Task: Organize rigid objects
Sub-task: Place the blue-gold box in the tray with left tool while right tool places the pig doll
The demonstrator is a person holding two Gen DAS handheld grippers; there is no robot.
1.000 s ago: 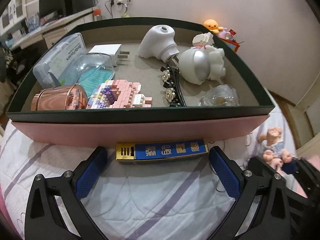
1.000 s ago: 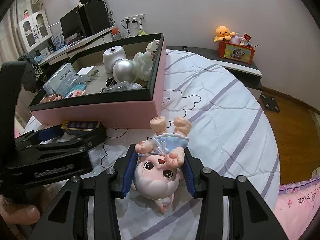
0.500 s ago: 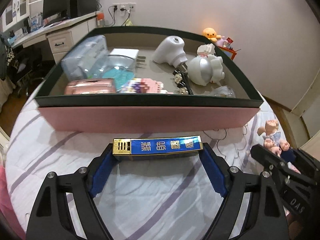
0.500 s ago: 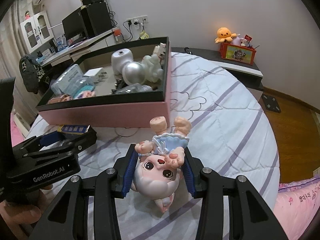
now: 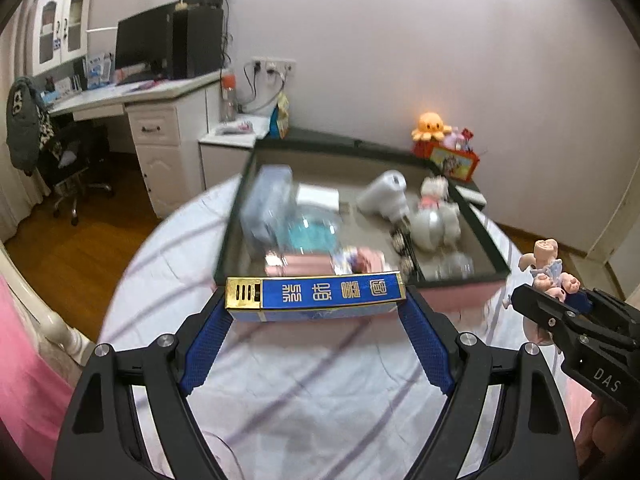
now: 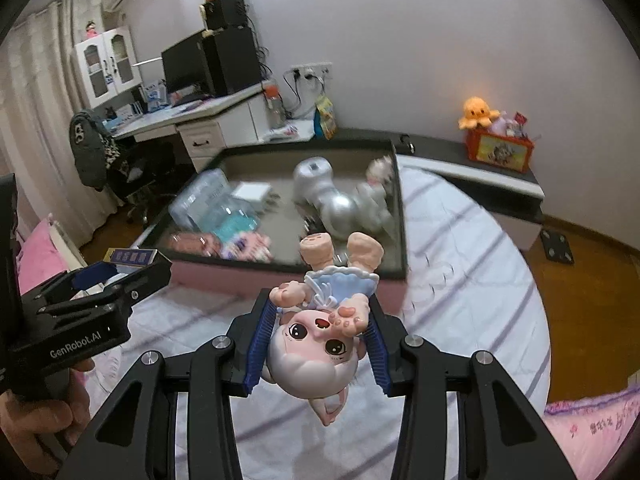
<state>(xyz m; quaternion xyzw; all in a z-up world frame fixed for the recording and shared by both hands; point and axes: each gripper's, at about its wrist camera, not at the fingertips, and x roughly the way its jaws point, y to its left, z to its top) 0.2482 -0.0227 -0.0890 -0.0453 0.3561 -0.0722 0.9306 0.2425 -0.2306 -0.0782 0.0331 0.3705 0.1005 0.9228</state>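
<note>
My left gripper [image 5: 314,308] is shut on a long blue and gold box [image 5: 316,295], held crosswise above the bed in front of the pink-sided tray [image 5: 448,300]. My right gripper [image 6: 318,332] is shut on a pink doll [image 6: 320,344] in a blue dress, head toward the camera, feet up. The doll also shows at the right of the left wrist view [image 5: 550,268]. The box also shows at the left of the right wrist view [image 6: 134,258]. The tray [image 6: 280,280] holds several items: a white device, a silver ball toy, clear cases, a pink block figure.
The tray rests on a white bed with purple stripes [image 5: 304,396]. A desk with a monitor [image 5: 148,44] stands at the far left. A dark shelf with an orange plush [image 6: 478,110] and a red box lies behind the bed. Wood floor lies to both sides.
Both grippers have risen from the bed with their loads. The blue box is now off the sheet and level with the tray's near rim. The tray looks farther away and blurred.
</note>
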